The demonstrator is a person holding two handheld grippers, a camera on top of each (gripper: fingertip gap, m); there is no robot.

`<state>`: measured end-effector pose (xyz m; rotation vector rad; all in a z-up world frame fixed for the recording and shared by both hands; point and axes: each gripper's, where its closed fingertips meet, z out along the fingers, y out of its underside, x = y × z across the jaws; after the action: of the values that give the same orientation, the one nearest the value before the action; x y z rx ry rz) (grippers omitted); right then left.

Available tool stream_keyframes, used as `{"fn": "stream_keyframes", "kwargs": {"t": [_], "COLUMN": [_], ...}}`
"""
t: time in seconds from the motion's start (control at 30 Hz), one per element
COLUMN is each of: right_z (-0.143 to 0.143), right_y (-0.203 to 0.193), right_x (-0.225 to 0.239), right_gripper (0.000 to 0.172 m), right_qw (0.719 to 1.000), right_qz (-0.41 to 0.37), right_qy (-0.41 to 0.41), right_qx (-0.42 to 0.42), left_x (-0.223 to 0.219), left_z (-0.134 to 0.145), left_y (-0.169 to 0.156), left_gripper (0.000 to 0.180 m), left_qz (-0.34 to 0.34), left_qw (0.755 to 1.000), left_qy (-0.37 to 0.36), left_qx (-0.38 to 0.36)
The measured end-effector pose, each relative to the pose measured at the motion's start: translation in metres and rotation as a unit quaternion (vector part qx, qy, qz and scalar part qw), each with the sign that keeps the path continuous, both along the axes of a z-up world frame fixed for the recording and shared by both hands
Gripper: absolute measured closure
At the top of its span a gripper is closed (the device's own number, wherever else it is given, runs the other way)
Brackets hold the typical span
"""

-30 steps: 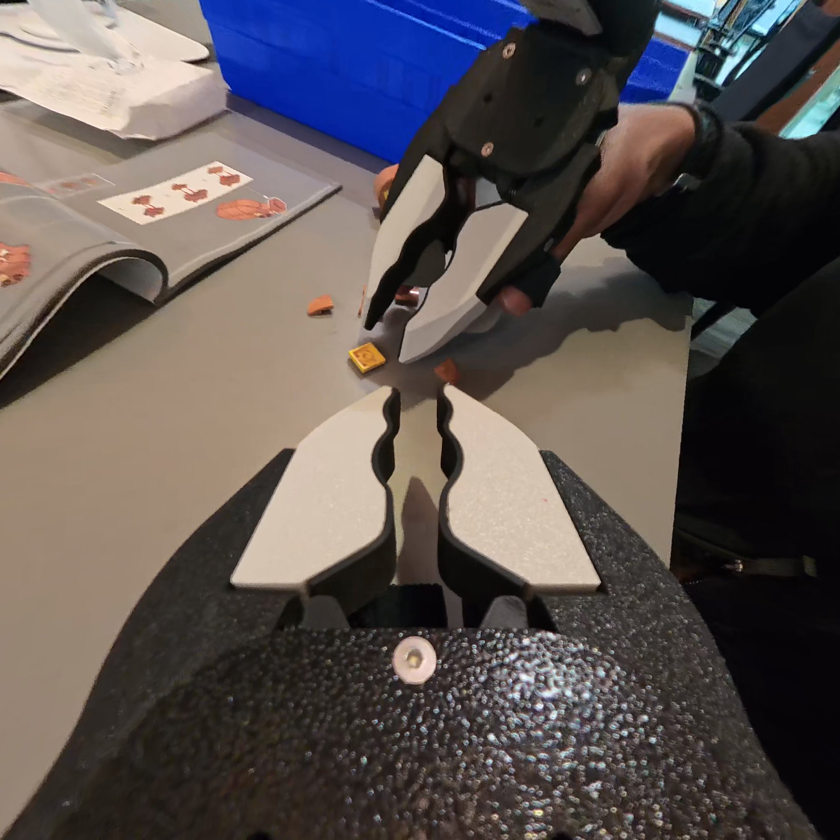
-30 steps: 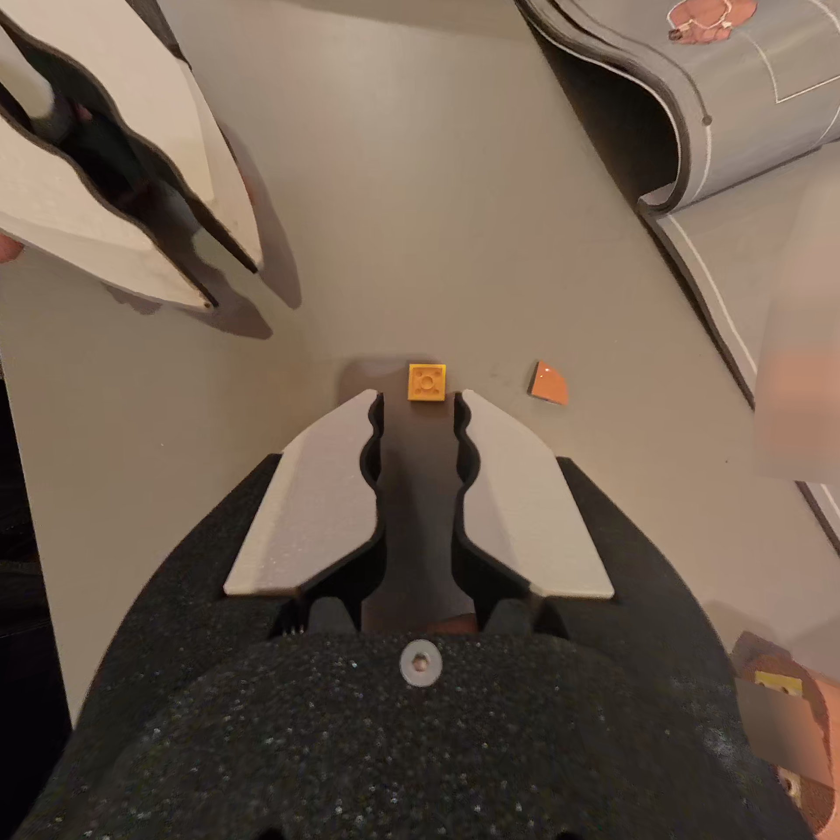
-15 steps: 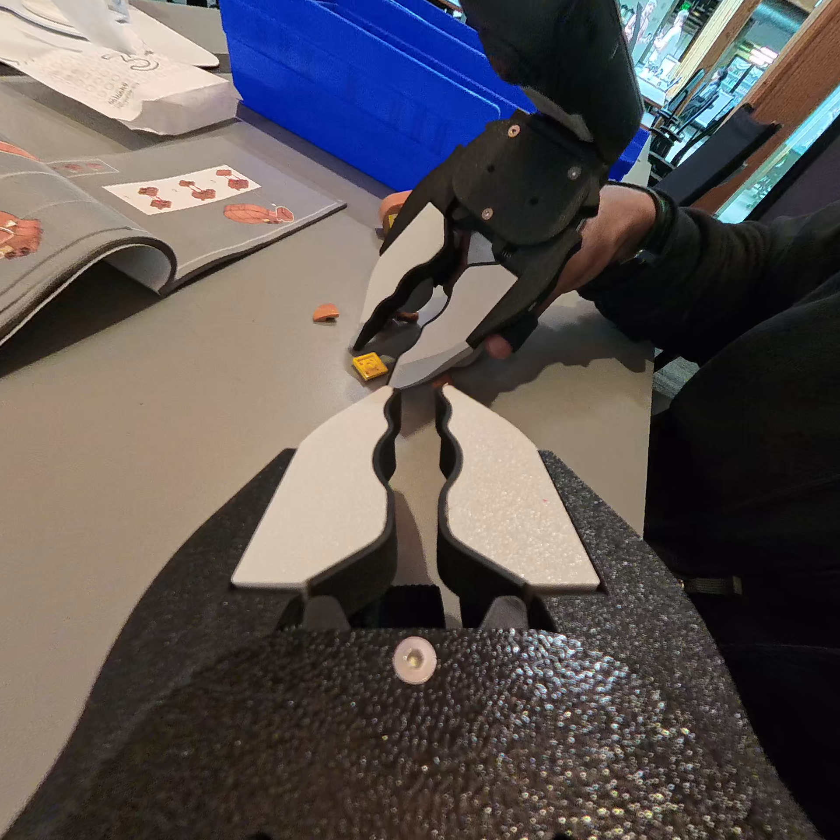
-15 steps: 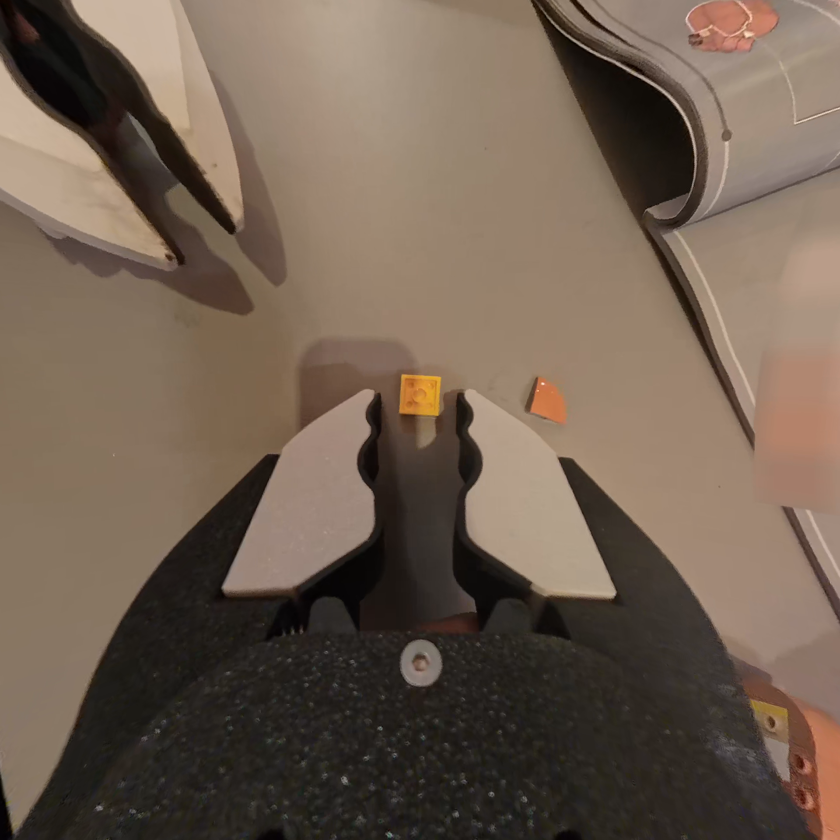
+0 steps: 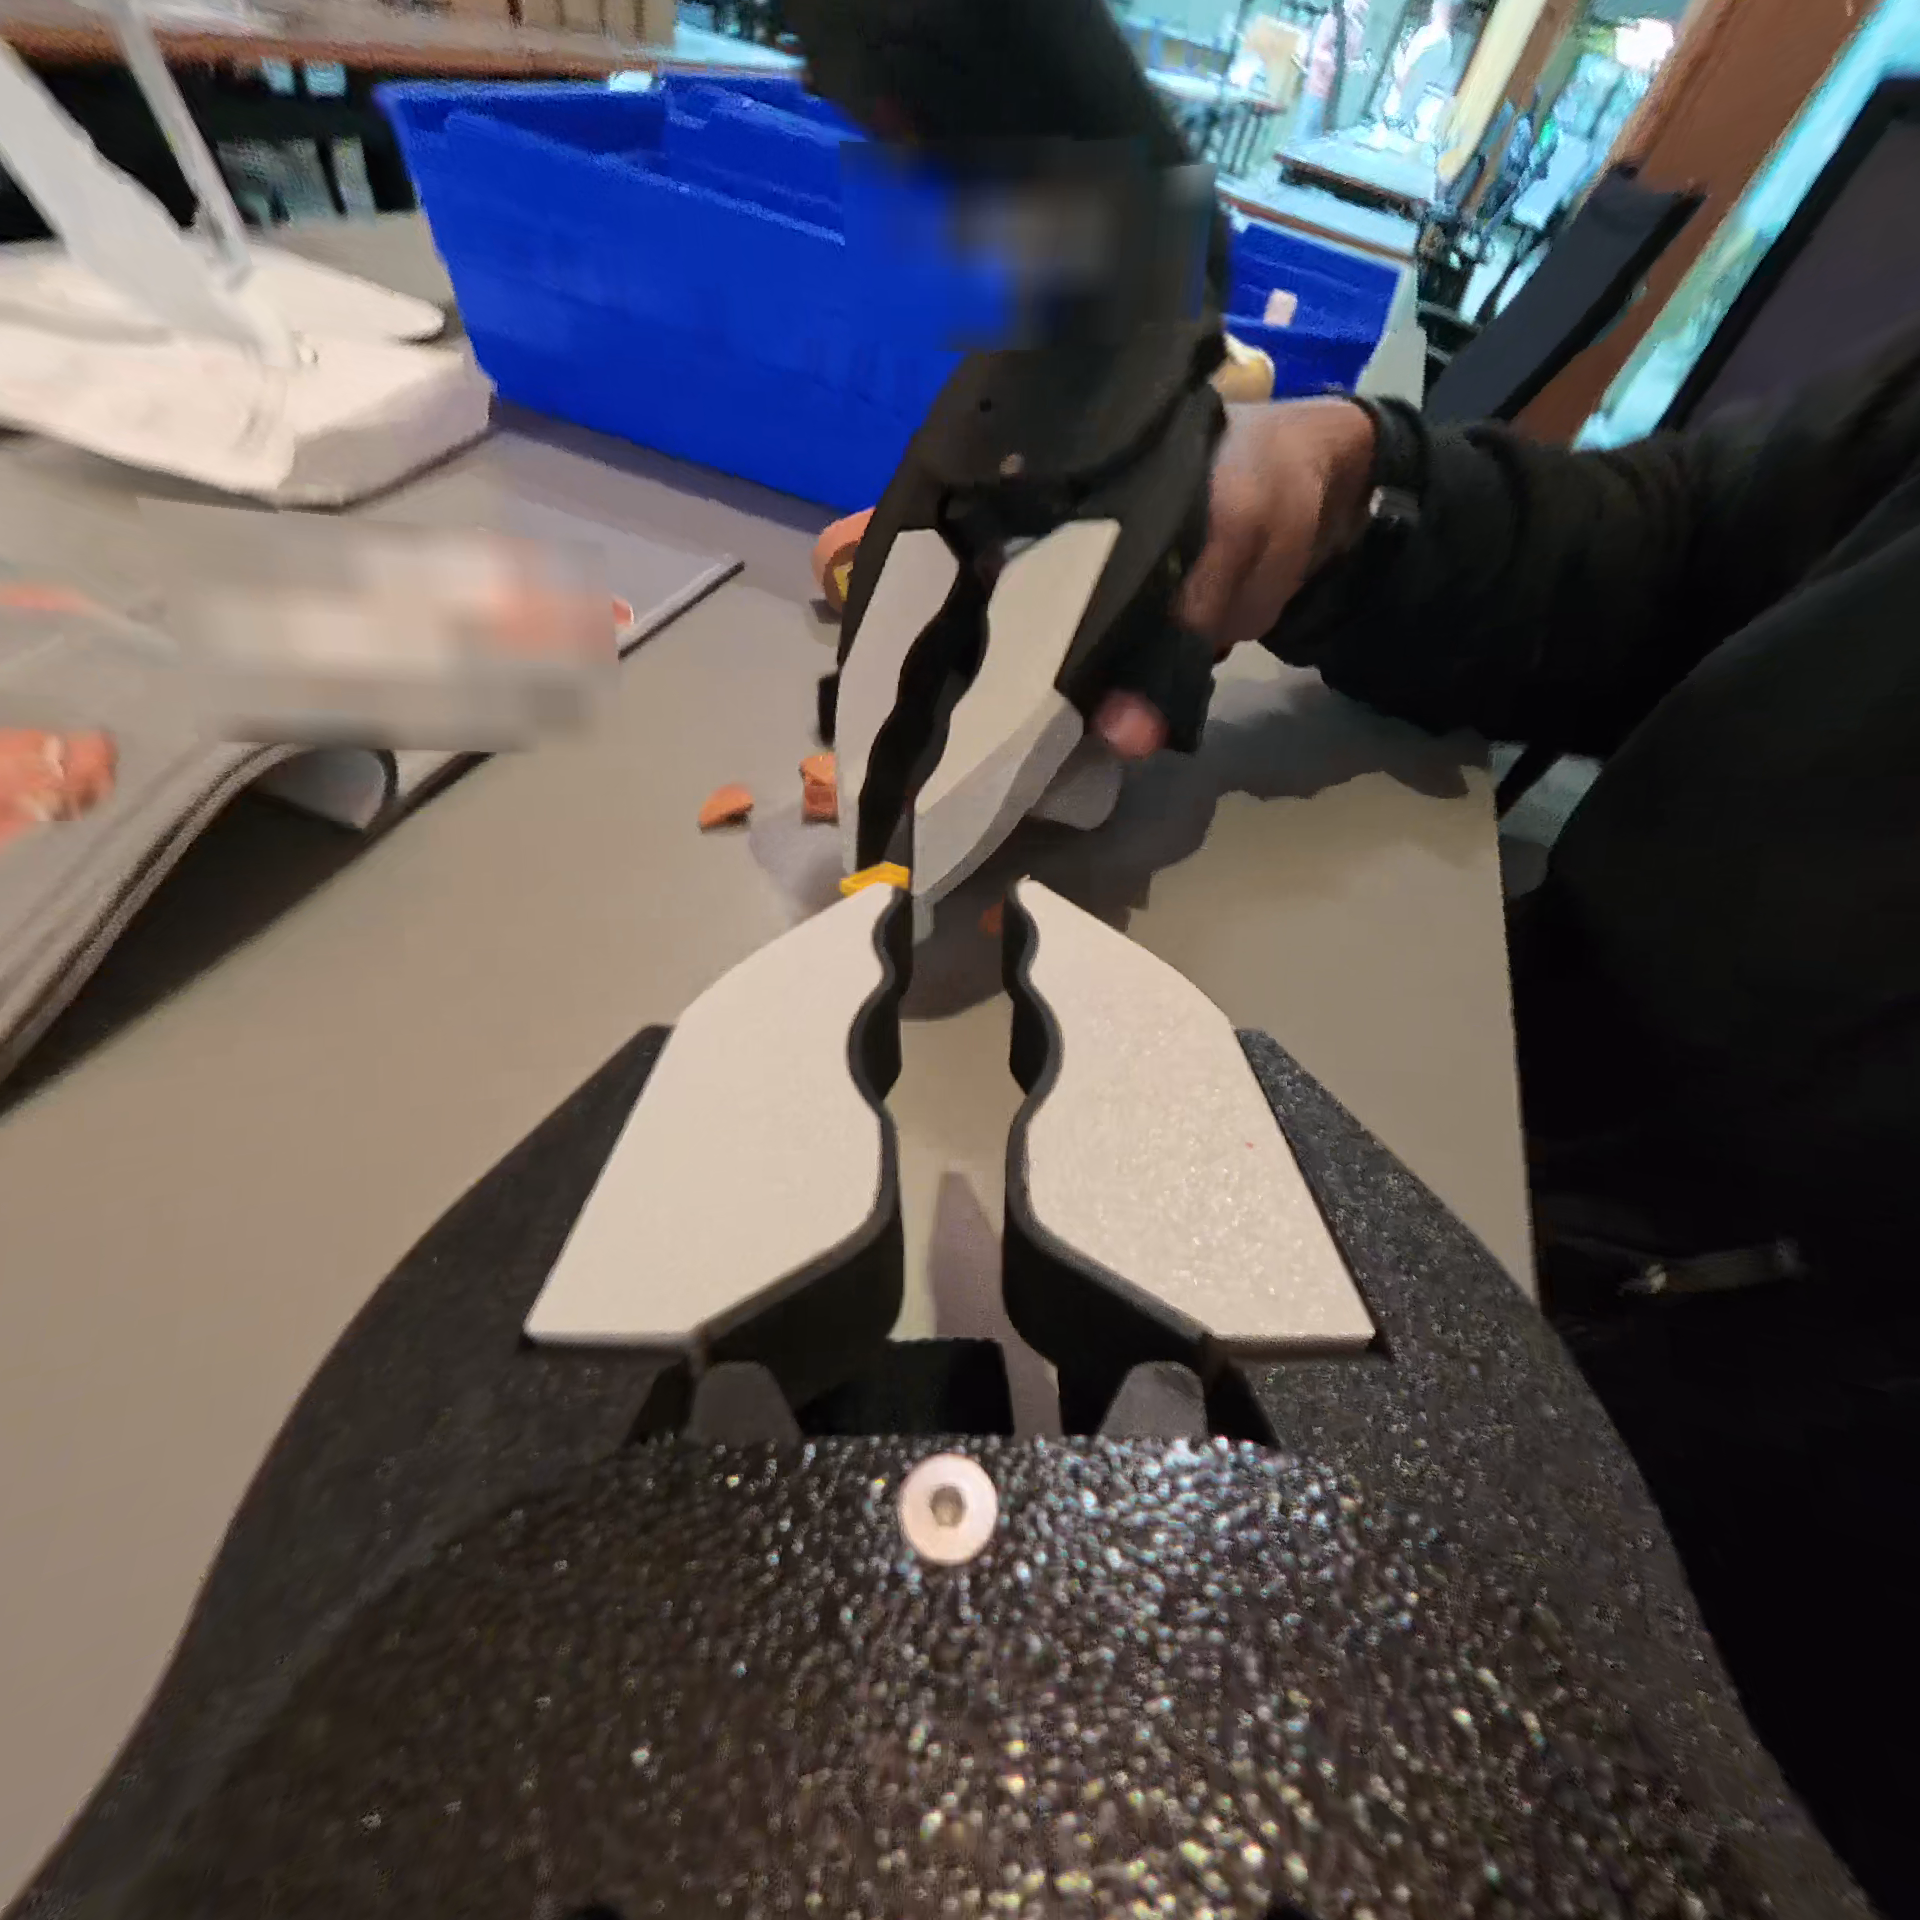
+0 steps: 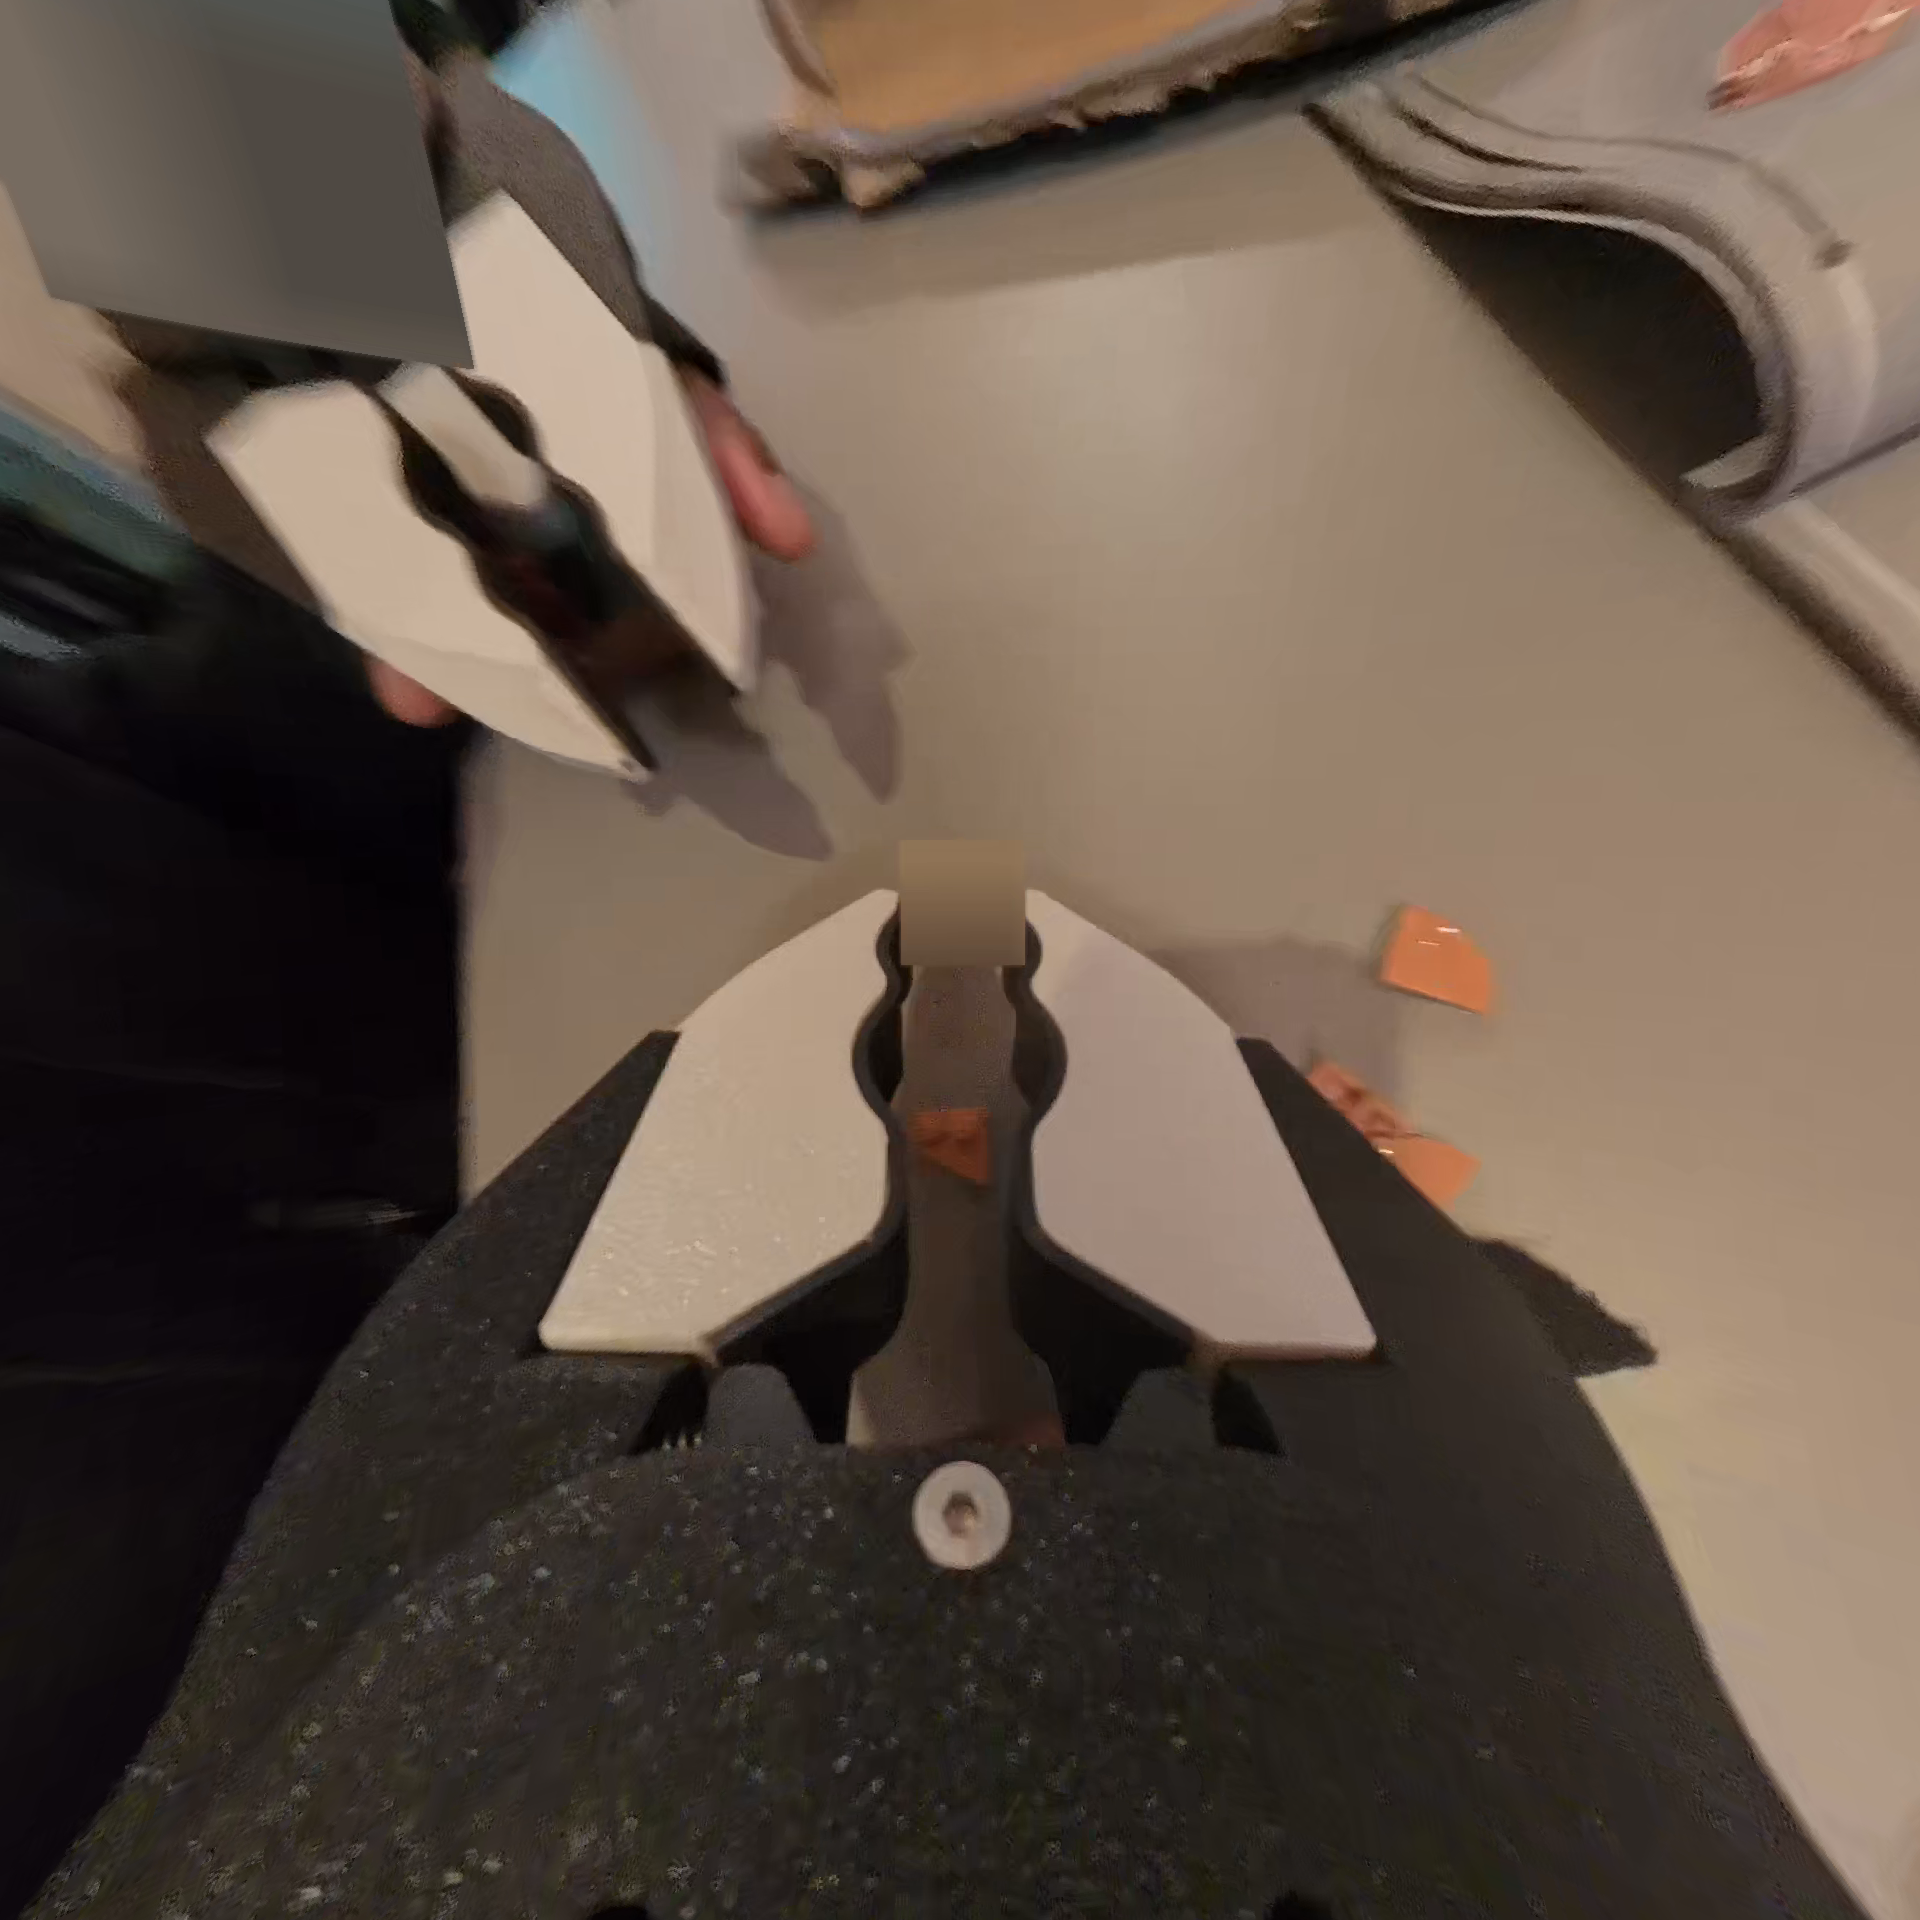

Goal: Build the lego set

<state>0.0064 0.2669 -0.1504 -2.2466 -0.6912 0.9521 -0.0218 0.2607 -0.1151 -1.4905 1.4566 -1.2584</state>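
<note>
Jaws of the right gripper (image 5: 891, 868), at centre frame in the left wrist view, pinch a small flat yellow square brick (image 5: 873, 879) at their tips, just above the grey tabletop (image 5: 312, 1039). In its own view a blur patch hides those tips. Jaws of the left gripper (image 5: 956, 904) stand narrowly parted with only tabletop between them, just below the brick. Small orange brick pieces (image 5: 725, 805) lie near, left of centre. A blue plastic bin (image 5: 644, 270) stands at upper centre, an open grey booklet (image 5: 94, 831) at left.
</note>
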Motion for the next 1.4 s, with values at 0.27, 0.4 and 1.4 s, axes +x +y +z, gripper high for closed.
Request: {"fn": "stream_keyframes", "kwargs": {"t": [0.27,0.4,1.4], "right_z": [0.028,0.031,0.044], "right_y": [-0.025,-0.033,-0.006], "right_x": [-0.015,-0.021,-0.011], "right_gripper": [0.156,0.156,0.149], "right_qw": [0.981,0.977,0.881], "right_qz": [0.060,0.086,0.069], "right_qy": [0.165,0.178,-0.131], "right_qx": [-0.077,-0.082,0.449], "left_x": [0.006,0.009,0.025], "left_z": [-0.010,0.000,0.006], "left_y": [-0.012,-0.021,-0.012], "left_gripper": [0.150,0.150,0.176], "left_qz": [-0.082,-0.094,-0.050], "left_qw": [0.957,0.950,0.949], "left_qy": [-0.019,-0.063,0.001], "left_qx": [0.279,0.291,-0.310]}}
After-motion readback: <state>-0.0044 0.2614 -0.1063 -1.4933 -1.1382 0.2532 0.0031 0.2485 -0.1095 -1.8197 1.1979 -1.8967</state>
